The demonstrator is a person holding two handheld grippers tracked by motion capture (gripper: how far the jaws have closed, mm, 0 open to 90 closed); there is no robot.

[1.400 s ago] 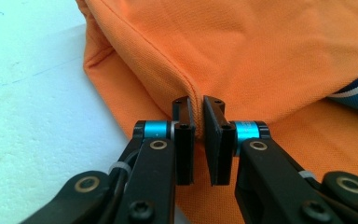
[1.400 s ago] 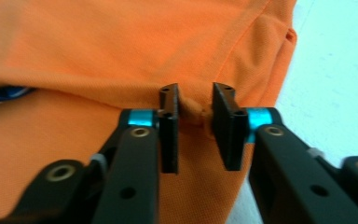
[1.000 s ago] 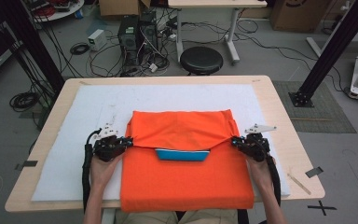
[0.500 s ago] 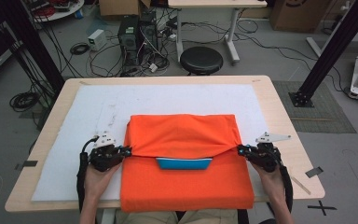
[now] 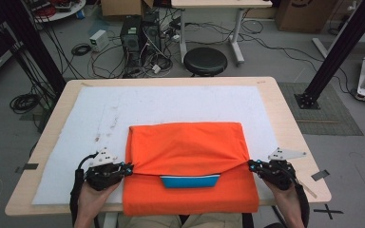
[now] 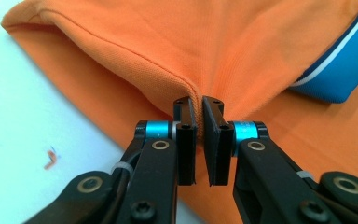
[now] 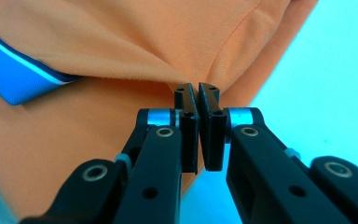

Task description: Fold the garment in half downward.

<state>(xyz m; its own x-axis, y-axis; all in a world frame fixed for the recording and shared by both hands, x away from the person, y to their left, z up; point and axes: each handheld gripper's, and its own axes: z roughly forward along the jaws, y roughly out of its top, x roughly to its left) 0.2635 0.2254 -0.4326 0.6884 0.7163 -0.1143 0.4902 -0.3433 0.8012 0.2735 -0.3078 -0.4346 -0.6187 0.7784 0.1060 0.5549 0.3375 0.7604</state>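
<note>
The orange shirt lay at the worktop's near edge, folded over, its blue collar showing; the left gripper and right gripper each pinched a hem corner; judged half-folded, sides left.

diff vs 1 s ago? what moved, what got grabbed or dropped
Both grippers, the left gripper and right gripper, came toward the person, pulling the folded edge of the orange shirt down over its lower part. The fold now covers more of the blue collar. The right jaws have just been closing on the fabric. Nothing let go. The shirt's place on the white mat is unchanged.
</note>
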